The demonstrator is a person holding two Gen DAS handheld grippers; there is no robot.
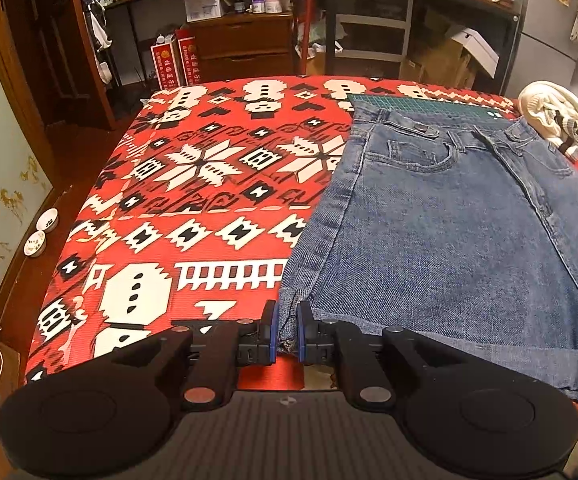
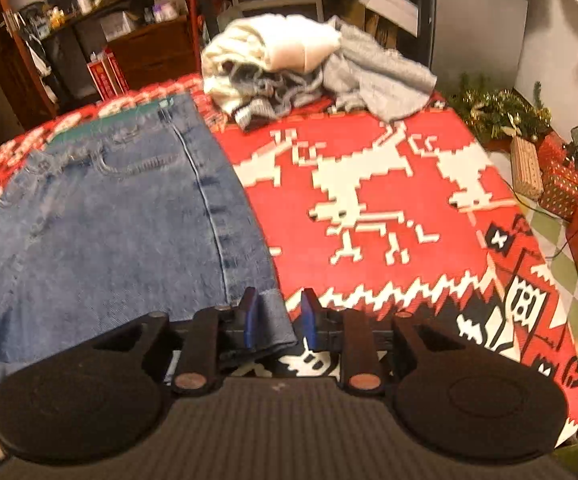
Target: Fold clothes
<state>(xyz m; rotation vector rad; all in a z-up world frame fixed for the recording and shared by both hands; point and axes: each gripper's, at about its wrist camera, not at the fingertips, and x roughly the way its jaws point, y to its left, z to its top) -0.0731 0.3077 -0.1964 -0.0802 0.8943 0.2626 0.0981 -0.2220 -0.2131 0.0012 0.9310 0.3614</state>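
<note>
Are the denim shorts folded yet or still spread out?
Spread out: the denim shorts lie flat on the red blanket, waistband, pocket and both hem corners showing.

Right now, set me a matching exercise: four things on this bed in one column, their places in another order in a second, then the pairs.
Things:
1. blue denim shorts
2. green gridded cutting mat
3. heap of cream and grey knitwear
4. left tool

Places:
A. piled at the far edge of the red patterned blanket
B. spread flat, waistband away from the cameras
C. around the shorts' near left hem corner
D. peeking out under the waistband

Pairs: 1-B, 2-D, 3-A, 4-C
</note>
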